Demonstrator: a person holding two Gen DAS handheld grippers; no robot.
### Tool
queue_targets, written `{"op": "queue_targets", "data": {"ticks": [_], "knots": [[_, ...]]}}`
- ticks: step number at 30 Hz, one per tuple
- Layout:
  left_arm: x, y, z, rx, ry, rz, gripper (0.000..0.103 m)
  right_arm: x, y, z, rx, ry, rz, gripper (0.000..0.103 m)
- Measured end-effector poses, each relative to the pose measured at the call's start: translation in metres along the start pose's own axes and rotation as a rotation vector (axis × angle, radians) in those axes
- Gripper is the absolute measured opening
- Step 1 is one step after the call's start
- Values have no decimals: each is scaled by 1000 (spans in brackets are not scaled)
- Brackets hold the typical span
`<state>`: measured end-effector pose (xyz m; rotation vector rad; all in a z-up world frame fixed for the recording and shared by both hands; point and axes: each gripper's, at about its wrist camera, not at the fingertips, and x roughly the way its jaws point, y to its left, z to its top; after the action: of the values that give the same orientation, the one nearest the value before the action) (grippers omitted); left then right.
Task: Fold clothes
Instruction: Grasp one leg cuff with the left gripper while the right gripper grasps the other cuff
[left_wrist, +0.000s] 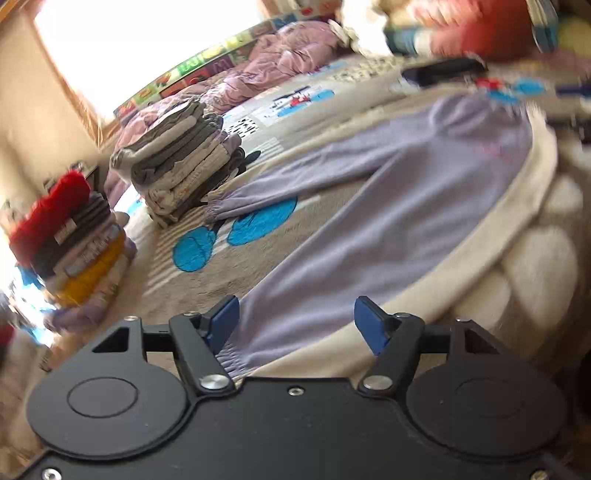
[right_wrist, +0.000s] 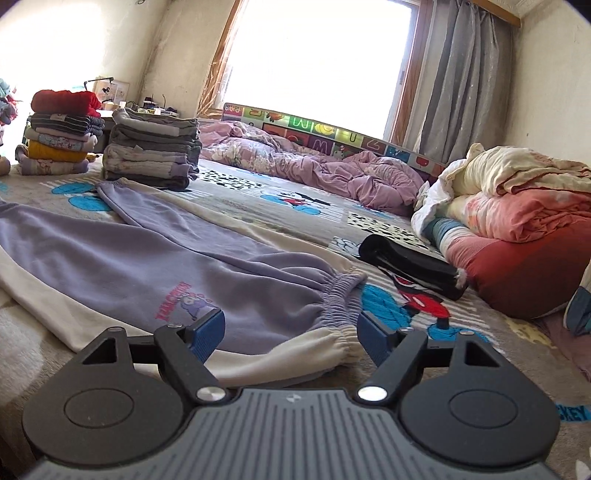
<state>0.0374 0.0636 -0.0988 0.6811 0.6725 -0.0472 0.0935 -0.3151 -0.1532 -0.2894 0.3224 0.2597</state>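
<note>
Lilac and cream sweatpants (left_wrist: 388, 192) lie spread flat on the patterned bed cover. In the left wrist view my left gripper (left_wrist: 295, 325) is open, its blue pads on either side of a leg cuff at the near end. In the right wrist view the pants (right_wrist: 155, 258) run from the left to the elastic waistband (right_wrist: 340, 295). My right gripper (right_wrist: 290, 341) is open, its jaws on either side of the waistband's cream side, just above it. Neither gripper holds anything.
Two stacks of folded clothes stand on the bed: a grey one (right_wrist: 151, 155) and a mixed one topped with red (right_wrist: 61, 133). A crumpled pink quilt (right_wrist: 314, 166), a black object (right_wrist: 410, 266) and piled bedding (right_wrist: 517, 221) lie beyond. The bed's cream edge (left_wrist: 517, 258) is at right.
</note>
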Motion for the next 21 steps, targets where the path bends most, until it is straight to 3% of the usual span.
{"op": "queue_targets", "data": {"ticks": [2, 4, 12, 21], "knots": [[5, -13, -24, 169, 43, 94, 69, 2, -7, -5, -39, 16, -29, 77], [8, -20, -45, 271, 61, 142, 69, 4, -12, -10, -76, 29, -52, 77], [18, -32, -74, 439, 11, 155, 68, 18, -2, -33, -244, 107, -18, 76], [36, -36, -80, 574, -60, 214, 67, 25, 22, -28, -562, 77, -3, 77]]}}
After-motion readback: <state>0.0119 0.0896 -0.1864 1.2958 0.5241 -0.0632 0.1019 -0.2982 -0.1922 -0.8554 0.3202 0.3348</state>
